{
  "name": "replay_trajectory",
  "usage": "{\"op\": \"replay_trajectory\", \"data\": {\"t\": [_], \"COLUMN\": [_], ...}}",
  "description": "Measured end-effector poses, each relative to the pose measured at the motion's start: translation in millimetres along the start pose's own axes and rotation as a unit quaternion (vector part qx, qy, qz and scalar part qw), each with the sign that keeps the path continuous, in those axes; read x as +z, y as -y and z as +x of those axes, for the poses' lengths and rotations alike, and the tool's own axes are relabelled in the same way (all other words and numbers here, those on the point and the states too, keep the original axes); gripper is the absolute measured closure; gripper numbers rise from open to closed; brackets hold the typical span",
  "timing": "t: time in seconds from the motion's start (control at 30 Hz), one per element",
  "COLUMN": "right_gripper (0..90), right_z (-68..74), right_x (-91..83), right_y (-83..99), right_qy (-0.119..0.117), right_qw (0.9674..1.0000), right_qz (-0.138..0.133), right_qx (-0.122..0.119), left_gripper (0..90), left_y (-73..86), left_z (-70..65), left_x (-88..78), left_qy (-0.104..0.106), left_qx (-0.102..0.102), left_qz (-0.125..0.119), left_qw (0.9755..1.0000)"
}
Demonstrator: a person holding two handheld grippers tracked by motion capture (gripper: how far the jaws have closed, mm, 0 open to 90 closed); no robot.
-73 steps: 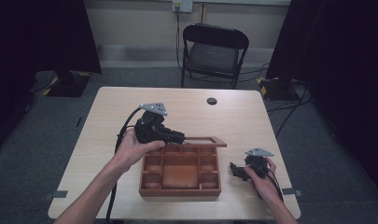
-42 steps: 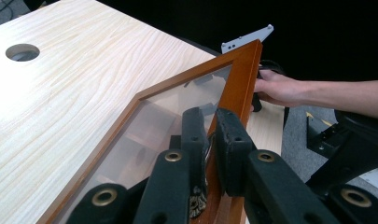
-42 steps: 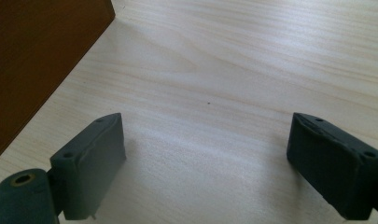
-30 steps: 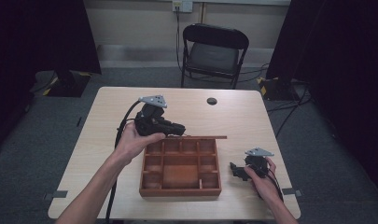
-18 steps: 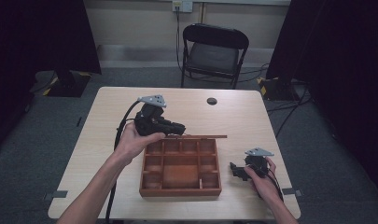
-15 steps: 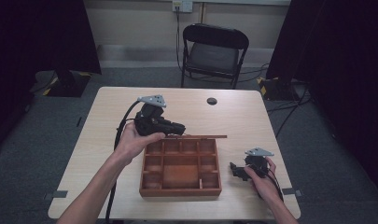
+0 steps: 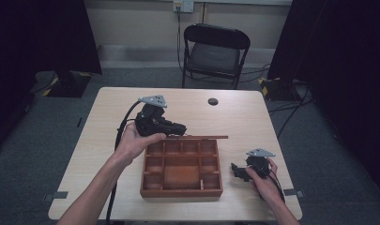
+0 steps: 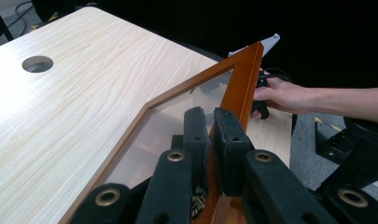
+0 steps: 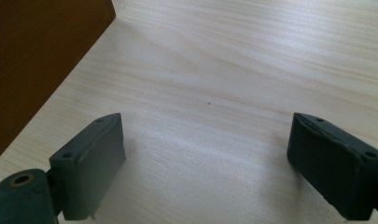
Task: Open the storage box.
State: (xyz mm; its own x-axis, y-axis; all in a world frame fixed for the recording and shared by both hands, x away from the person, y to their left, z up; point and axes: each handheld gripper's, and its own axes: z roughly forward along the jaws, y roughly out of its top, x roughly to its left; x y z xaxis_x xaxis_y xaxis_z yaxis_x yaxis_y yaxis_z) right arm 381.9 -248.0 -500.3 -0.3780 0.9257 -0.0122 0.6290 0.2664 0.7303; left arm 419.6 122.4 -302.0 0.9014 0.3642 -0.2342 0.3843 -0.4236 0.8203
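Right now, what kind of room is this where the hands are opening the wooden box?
Probably a recording studio or lab. Black curtains hang at both sides, a lone folding chair waits behind a plain table, and cables trail over grey carpet. The left gripper holds the wooden box's lid.

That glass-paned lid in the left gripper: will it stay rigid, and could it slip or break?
The lid probably stays stiff: its wooden frame runs straight. The left gripper pinches only the frame's narrow edge near one corner, so it may pivot or slip. The clear pane looks fragile; lower it gently onto the wooden box.
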Motion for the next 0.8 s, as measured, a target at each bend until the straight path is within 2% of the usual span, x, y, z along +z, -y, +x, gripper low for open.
{"op": "replay_trajectory", "data": {"t": [0.8], "right_gripper": [10.6], "right_z": [0.0], "right_x": [0.0], "right_y": [0.0], "right_qy": [0.0], "right_qw": [1.0], "right_qz": [0.0], "right_qx": [0.0], "left_gripper": [84.1], "left_y": [-0.2], "left_z": [-0.2], "left_x": [0.1], "left_qy": [0.0], "left_qx": [-0.001], "left_qz": [0.002], "left_qw": [1.0]}}
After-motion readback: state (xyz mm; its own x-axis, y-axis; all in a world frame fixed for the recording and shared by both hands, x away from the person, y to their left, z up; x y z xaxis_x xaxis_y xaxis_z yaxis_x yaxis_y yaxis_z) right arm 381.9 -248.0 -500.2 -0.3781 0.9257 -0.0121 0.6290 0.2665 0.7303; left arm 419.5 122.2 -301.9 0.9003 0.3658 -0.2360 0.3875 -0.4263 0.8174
